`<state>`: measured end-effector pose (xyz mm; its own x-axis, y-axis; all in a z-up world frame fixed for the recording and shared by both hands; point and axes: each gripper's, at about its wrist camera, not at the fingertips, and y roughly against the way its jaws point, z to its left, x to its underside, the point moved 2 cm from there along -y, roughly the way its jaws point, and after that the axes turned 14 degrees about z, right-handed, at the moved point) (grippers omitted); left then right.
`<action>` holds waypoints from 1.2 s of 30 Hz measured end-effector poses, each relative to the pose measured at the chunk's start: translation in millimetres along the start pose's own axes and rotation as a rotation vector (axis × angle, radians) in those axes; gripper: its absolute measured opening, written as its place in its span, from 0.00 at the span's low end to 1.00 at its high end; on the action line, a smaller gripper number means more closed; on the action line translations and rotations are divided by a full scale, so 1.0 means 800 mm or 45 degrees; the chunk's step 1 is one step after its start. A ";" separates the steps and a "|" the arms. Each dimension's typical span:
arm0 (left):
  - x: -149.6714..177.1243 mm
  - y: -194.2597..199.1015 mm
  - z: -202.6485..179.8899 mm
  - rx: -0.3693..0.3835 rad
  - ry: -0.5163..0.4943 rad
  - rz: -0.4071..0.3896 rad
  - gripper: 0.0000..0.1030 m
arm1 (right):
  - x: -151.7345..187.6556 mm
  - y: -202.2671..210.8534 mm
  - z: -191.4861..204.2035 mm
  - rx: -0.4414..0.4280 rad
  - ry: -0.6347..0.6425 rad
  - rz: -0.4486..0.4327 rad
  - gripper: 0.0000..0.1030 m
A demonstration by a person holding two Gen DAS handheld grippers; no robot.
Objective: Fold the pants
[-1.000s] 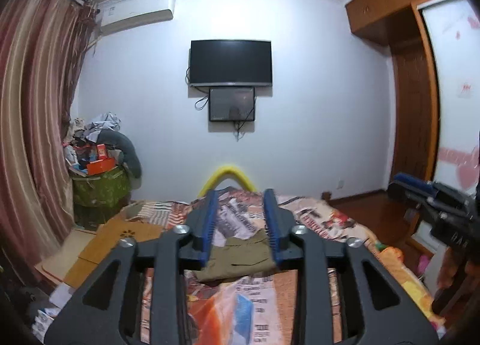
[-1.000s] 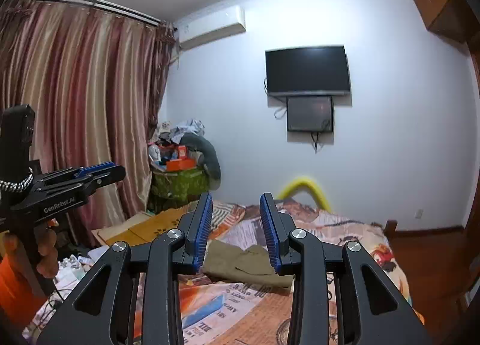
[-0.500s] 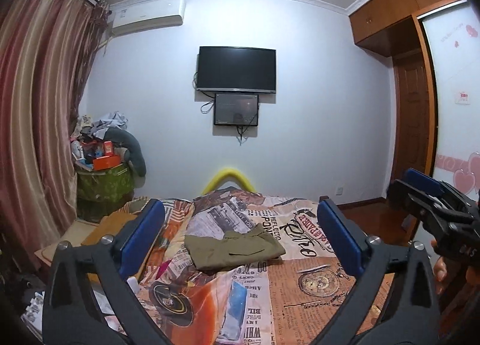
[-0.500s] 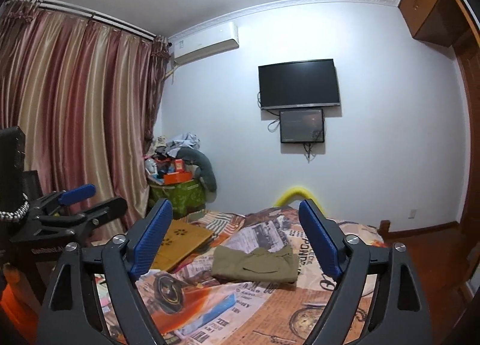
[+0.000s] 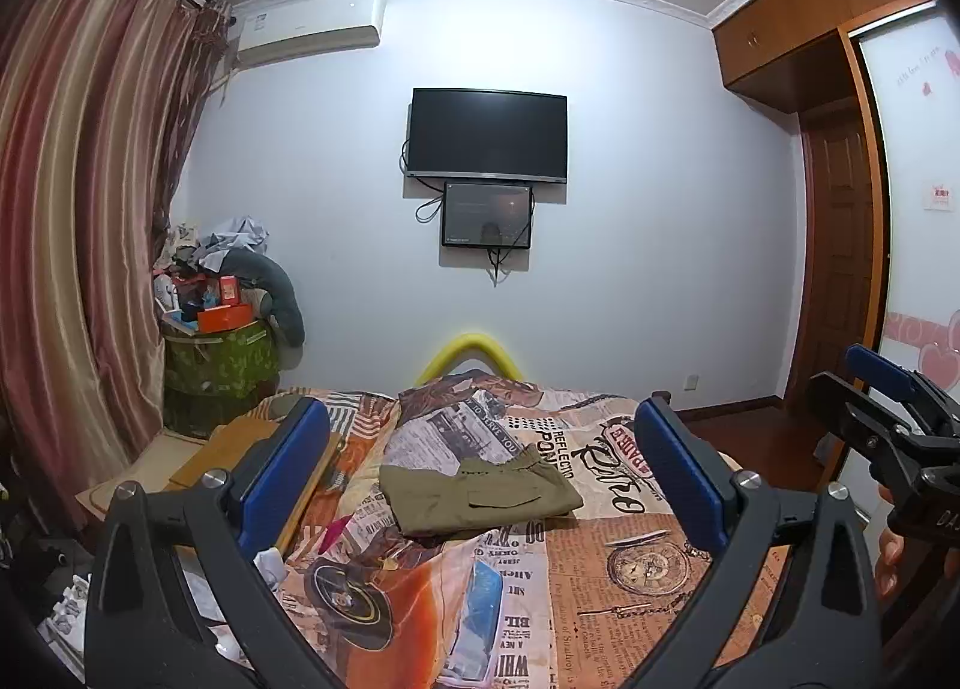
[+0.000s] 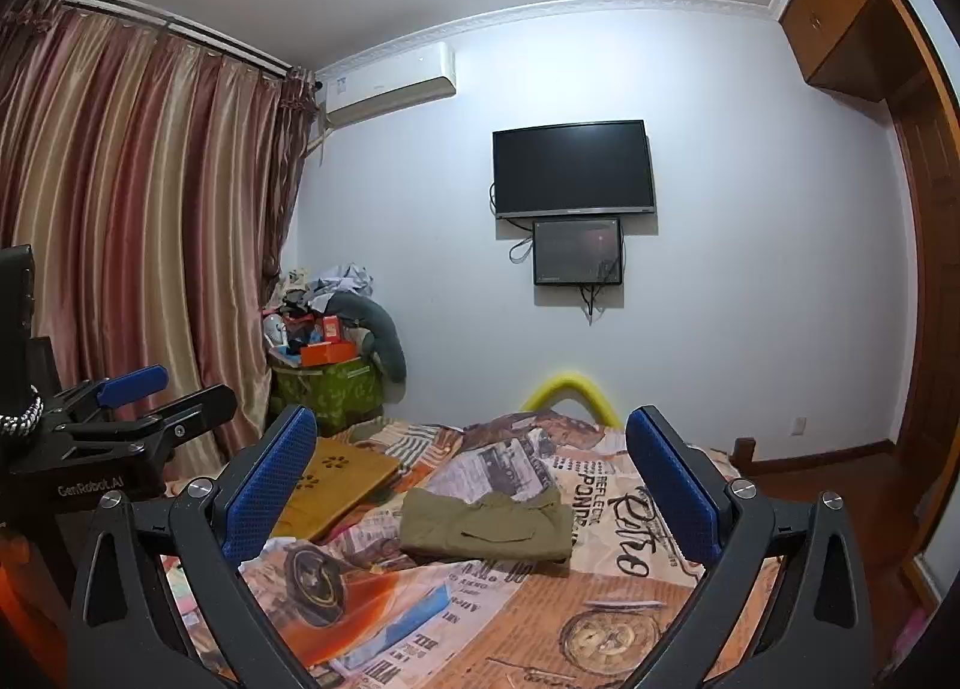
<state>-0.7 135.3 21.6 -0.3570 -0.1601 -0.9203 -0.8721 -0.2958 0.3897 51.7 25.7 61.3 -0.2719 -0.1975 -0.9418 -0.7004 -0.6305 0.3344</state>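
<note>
Pants [image 5: 480,494] lie folded in a compact block mid-bed on the printed bedspread [image 5: 600,563], well clear of both tools. I hold the left gripper [image 5: 480,473] and right gripper [image 6: 471,479] level, jaws just spread wide, nothing between them; folding appears complete.

**Both grippers spread wide, empty**

Left gripper [image 5: 480,479]: jaws at full spread, nothing between them, pointing nearly level. Right gripper [image 6: 471,485]: jaws have just been opening, now equally wide and empty. Each gripper shows at the edge of the other's view.
</note>
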 end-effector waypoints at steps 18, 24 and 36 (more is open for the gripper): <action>0.004 -0.001 -0.007 0.023 -0.039 0.018 1.00 | 0.004 0.008 -0.001 -0.004 -0.026 0.026 1.00; 0.004 0.000 -0.009 0.021 -0.047 0.017 1.00 | 0.002 0.010 -0.003 -0.006 -0.029 0.032 1.00; 0.000 0.000 -0.009 0.034 -0.047 0.015 1.00 | 0.002 0.011 -0.002 -0.011 -0.029 0.040 1.00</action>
<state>1.5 128.4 22.1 -0.3789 -0.1282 -0.9165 -0.8762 -0.2692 0.3999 46.0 18.6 62.9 -0.3086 -0.2004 -0.9298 -0.6855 -0.6309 0.3635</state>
